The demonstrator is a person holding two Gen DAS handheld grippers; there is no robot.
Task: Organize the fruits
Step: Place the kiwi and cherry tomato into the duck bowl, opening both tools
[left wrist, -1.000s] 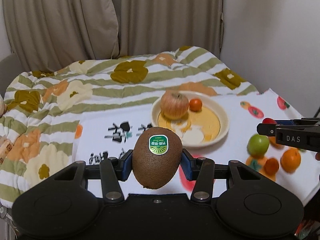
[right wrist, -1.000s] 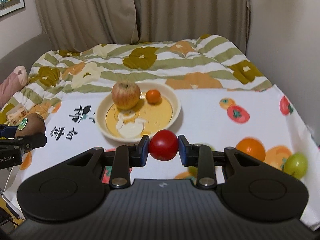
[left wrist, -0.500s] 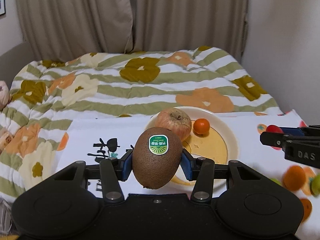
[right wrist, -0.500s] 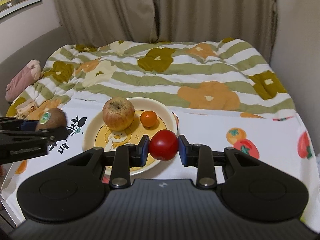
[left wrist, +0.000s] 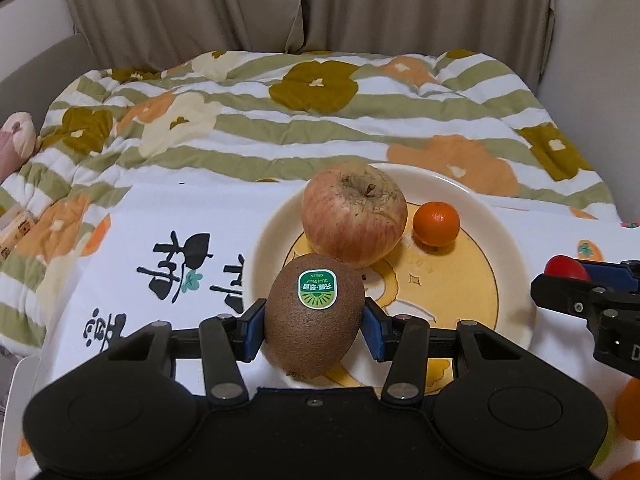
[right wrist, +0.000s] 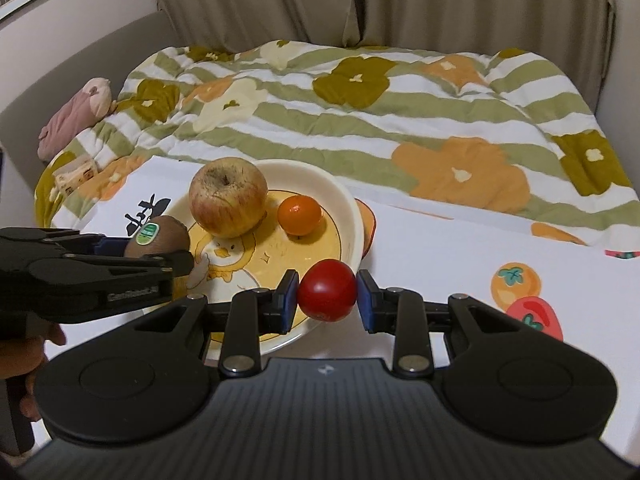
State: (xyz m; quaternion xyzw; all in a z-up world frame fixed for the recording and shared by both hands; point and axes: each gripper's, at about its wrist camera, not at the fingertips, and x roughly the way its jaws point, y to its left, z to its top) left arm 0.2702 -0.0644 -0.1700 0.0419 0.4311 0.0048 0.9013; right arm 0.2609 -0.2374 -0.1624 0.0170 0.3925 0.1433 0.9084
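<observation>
My left gripper (left wrist: 314, 330) is shut on a brown kiwi (left wrist: 314, 316) with a green sticker, held over the near left rim of the cream plate (left wrist: 516, 280). An apple (left wrist: 354, 214) and a small mandarin (left wrist: 436, 223) lie on that plate. My right gripper (right wrist: 327, 300) is shut on a red tomato (right wrist: 327, 295), above the plate's (right wrist: 348, 204) near right rim. From the right wrist view the left gripper (right wrist: 160, 258) with the kiwi (right wrist: 160, 236) comes in from the left. The tomato (left wrist: 566, 269) shows at the right edge of the left wrist view.
The plate stands on a white cloth (right wrist: 460, 248) printed with fruit pictures, on a bed with a flowered striped quilt (right wrist: 360, 120). Orange fruit (left wrist: 628, 408) lies at the lower right. A pink soft toy (right wrist: 76, 116) lies far left. Curtains and walls close the back.
Both grippers have moved forward and down toward the plate, which now looks larger and nearer. The kiwi and the tomato stay gripped as before.
</observation>
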